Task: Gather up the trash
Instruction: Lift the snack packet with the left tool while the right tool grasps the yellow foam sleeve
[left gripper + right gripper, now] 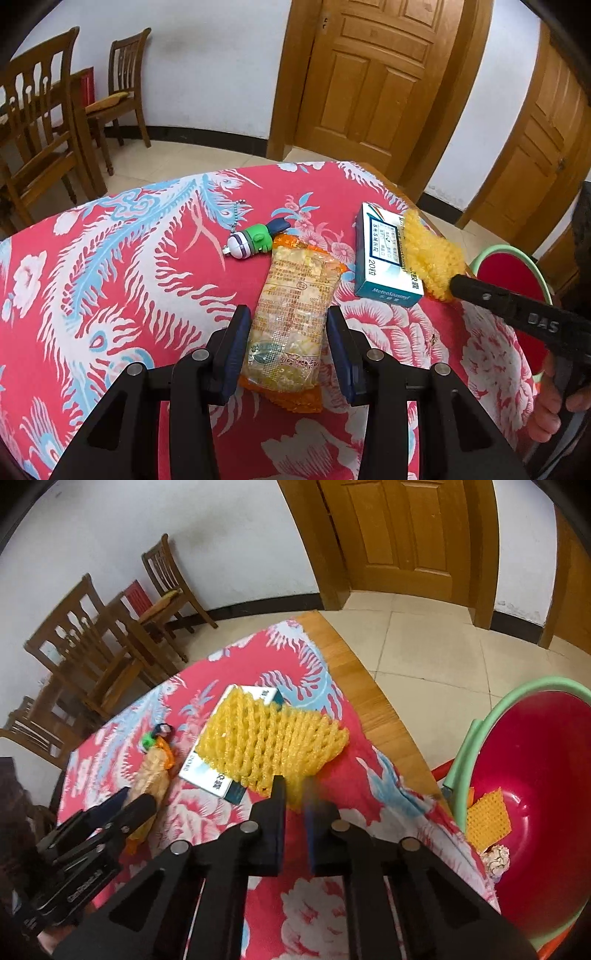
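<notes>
Snack packet point(291, 325): clear crinkled plastic with orange ends, pale yellow pieces and small print showing through
Packet place: on the red flowered tablecloth point(129, 295), lying between the two fingers of the left gripper point(289, 349); its near end reaches past the fingertips toward 6 o'clock
Packet axis: long axis runs from 6 o'clock to 12 o'clock in the left wrist view, far end tipped slightly to 11
Left gripper: jaws narrow, both blue pads right at the packet's sides; I cannot tell if they press it
Foam net point(269, 742): yellow mesh sleeve, flattened, draped over a white and teal box point(384, 258)
Net place: near corner sits between the fingertips of the right gripper point(295, 790), the rest spreads away toward 11 o'clock in the right wrist view
Right gripper: jaws pinched together on the net's near edge
Toy point(255, 240): small green and white keychain figure at 11 o'clock of the packet's far end, touching it
Bin point(535, 775): red basin with a green rim, off the table edge at 3 o'clock of the right gripper, orange mesh scrap point(487, 819) inside
</notes>
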Motion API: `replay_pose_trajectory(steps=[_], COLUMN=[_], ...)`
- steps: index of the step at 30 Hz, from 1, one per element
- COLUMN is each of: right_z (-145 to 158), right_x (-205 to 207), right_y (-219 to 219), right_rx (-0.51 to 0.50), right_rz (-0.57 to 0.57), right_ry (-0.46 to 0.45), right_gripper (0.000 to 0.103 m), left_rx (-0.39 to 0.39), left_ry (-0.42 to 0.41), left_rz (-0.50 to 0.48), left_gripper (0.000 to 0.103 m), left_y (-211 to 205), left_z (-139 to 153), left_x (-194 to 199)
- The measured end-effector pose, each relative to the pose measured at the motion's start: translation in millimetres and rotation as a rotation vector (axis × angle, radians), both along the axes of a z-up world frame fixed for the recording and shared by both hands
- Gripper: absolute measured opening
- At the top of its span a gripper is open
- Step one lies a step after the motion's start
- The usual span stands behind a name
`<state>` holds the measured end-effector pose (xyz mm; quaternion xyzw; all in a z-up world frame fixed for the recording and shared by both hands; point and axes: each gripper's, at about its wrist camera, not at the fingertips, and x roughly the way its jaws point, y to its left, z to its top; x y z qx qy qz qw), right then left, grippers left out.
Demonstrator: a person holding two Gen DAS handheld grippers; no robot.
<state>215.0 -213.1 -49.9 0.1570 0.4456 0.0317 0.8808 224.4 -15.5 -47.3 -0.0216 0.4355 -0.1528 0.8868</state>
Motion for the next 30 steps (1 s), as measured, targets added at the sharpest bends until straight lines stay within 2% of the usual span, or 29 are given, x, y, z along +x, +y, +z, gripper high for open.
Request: replay_pose_trajectory(steps=[9, 16, 30], right_z=[28.3, 43.0, 62.1], right_x=[-45.0, -88.3, -150.1], right_y=[-19.1, -43.9, -84.5], right_rx=[0.058, 0.082, 0.125], right_rz=[0.000, -0.064, -0.143], right_ry=[-0.087, -0.149, -0.238], right_gripper=[0.011, 0.011, 0.011], left_rx=[-0.010, -0.036, -0.092], left_ry=[0.013, -0.006, -0.018], left_rz=[-0.008, -0.019, -0.092], left_gripper=[0.042, 0.042, 0.042], left_y=[-5.0, -14.2, -66.9], left_z=[5.4, 20.5, 48.0], left_x=[-7.1, -24.4, -67.6])
